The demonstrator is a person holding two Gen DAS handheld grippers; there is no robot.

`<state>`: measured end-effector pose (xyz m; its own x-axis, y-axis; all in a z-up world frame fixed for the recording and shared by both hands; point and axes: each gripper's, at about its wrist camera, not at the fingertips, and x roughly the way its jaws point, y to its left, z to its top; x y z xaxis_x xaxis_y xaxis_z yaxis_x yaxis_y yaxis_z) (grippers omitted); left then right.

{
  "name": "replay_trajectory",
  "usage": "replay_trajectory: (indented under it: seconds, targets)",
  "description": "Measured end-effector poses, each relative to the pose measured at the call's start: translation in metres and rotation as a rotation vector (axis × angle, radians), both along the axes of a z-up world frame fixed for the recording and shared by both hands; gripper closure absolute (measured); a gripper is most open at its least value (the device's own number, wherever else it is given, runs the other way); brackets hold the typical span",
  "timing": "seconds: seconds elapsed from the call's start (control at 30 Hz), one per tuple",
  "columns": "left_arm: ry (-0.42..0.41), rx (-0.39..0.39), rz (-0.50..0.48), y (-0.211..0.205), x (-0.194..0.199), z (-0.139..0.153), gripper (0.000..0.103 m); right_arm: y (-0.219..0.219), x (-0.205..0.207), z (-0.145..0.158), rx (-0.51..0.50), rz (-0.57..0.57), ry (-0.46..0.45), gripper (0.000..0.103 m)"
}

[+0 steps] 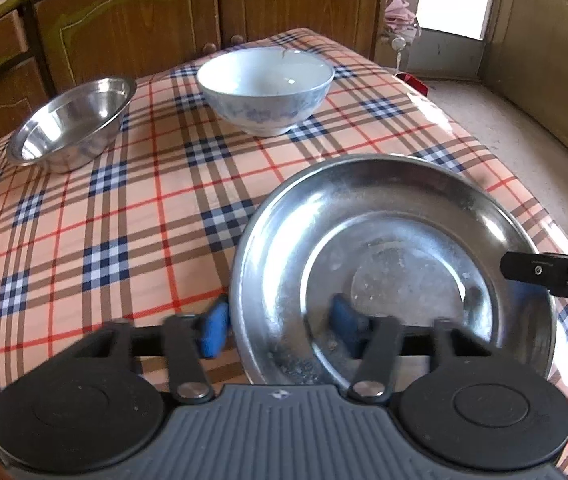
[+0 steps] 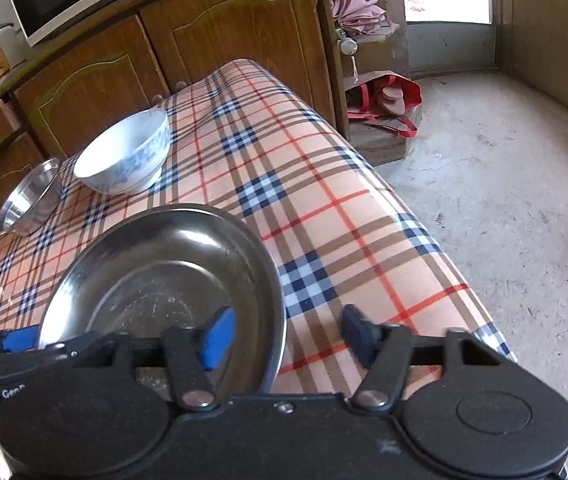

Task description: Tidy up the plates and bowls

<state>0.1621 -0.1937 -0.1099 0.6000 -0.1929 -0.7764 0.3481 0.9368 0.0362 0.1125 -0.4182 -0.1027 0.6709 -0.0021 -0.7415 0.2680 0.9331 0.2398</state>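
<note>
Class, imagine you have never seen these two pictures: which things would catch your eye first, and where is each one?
The shiny steel plate near the table's front edge stands out first, with the left gripper straddling its near rim and the right gripper straddling its right rim. Behind it on the checked tablecloth sit a white bowl with blue flowers and, to its left, a steel bowl.

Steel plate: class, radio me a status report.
Left claw and right claw straddle opposite rims of steel plate, not clamped. Plate on the tablecloth. Nothing in the way.
</note>
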Motion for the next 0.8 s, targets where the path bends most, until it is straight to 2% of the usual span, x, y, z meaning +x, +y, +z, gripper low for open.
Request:
replay_trajectory:
  seconds: [0.03, 0.07, 0.2, 0.57, 0.8]
  targets:
    - [0.001, -0.003, -0.004, 0.0, 0.0, 0.0, 0.063, 0.001, 0.0, 0.0, 0.008, 0.0, -0.003, 0.08]
    - [0.002, -0.006, -0.004, 0.0, 0.001, 0.001, 0.068, 0.002, 0.0, 0.001, -0.01, -0.011, -0.002, 0.08]
    - [0.011, -0.047, -0.006, 0.003, 0.0, 0.005, 0.07, 0.004, -0.004, 0.008, -0.051, -0.022, -0.042, 0.081]
    - [-0.079, -0.059, 0.01, 0.003, -0.008, 0.037, 0.07, 0.004, -0.02, 0.04, -0.052, -0.041, -0.227, 0.081]
    - [-0.105, -0.072, 0.023, 0.002, -0.011, 0.049, 0.071, 0.01, -0.027, 0.053, -0.077, -0.052, -0.264, 0.081]
